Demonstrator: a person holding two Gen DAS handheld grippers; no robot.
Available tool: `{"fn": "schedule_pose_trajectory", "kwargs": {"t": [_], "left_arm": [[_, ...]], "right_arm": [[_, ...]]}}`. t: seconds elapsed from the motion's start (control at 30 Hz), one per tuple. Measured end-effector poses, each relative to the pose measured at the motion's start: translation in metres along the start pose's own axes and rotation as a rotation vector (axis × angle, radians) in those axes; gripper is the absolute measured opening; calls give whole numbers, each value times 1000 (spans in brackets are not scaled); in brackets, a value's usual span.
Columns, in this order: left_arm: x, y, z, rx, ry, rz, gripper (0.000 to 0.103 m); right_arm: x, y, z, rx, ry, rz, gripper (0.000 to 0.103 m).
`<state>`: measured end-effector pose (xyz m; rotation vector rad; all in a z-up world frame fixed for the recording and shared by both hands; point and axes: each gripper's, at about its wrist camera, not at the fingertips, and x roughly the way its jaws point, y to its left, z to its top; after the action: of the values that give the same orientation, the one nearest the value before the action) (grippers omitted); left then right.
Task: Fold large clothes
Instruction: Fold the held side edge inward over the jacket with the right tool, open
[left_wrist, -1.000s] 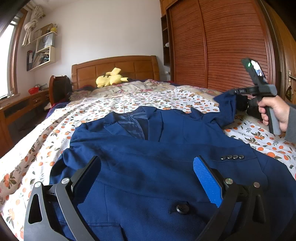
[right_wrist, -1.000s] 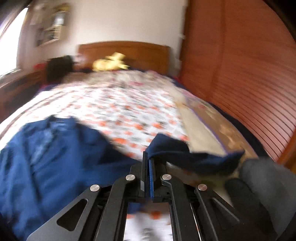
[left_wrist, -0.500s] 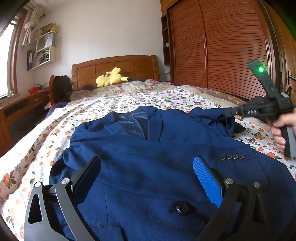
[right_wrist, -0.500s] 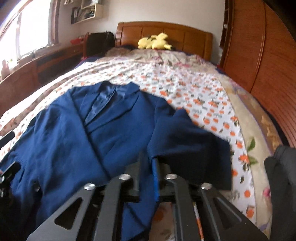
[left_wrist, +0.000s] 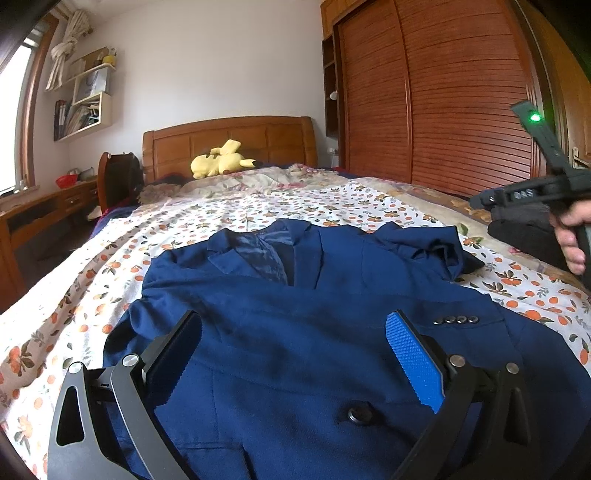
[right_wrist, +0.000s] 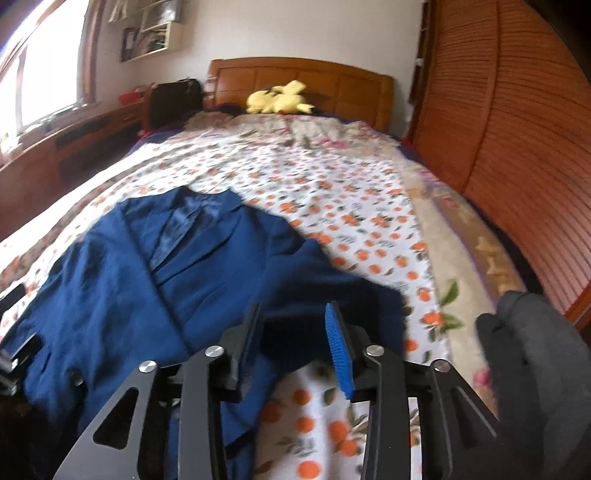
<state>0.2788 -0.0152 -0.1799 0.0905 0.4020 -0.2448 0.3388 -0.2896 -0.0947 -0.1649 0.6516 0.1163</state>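
Observation:
A navy blue blazer (left_wrist: 295, 317) lies face up on the flower-print bedspread (left_wrist: 332, 199), lapels toward the headboard. Its right sleeve (left_wrist: 424, 247) is bunched in a fold against the shoulder. My left gripper (left_wrist: 295, 354) hovers open low over the blazer's front, near a dark button (left_wrist: 360, 414). In the right wrist view the blazer (right_wrist: 147, 280) fills the left and the folded sleeve (right_wrist: 332, 291) lies just ahead of my right gripper (right_wrist: 293, 343). Its jaws are opening; sleeve cloth shows in the gap and the pads do not press on it. A hand (left_wrist: 569, 236) holds that gripper (left_wrist: 491, 197) at the bed's right side.
A yellow plush toy (left_wrist: 221, 162) rests by the wooden headboard (left_wrist: 229, 136). A slatted wardrobe (left_wrist: 443, 92) runs along the right. A dark garment (right_wrist: 535, 350) lies on the bed's right edge. A desk (left_wrist: 37, 214) and a chair with a black bag (left_wrist: 118, 173) stand left.
My right gripper carried the sleeve inward onto the blazer's shoulder, opened its jaws off the cloth and drew back to the right. The left gripper stayed where it was.

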Motion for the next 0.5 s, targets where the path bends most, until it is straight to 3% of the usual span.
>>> {"fn": "schedule_pose_trajectory", "kwargs": {"t": [0.23, 0.5], "left_arm": [[-16, -1, 3, 5, -12, -25, 100], [-29, 0, 8, -4, -24, -53, 100]], "right_arm": [[39, -28, 0, 69, 53, -101, 44], [91, -58, -24, 150, 165, -177, 57]]}}
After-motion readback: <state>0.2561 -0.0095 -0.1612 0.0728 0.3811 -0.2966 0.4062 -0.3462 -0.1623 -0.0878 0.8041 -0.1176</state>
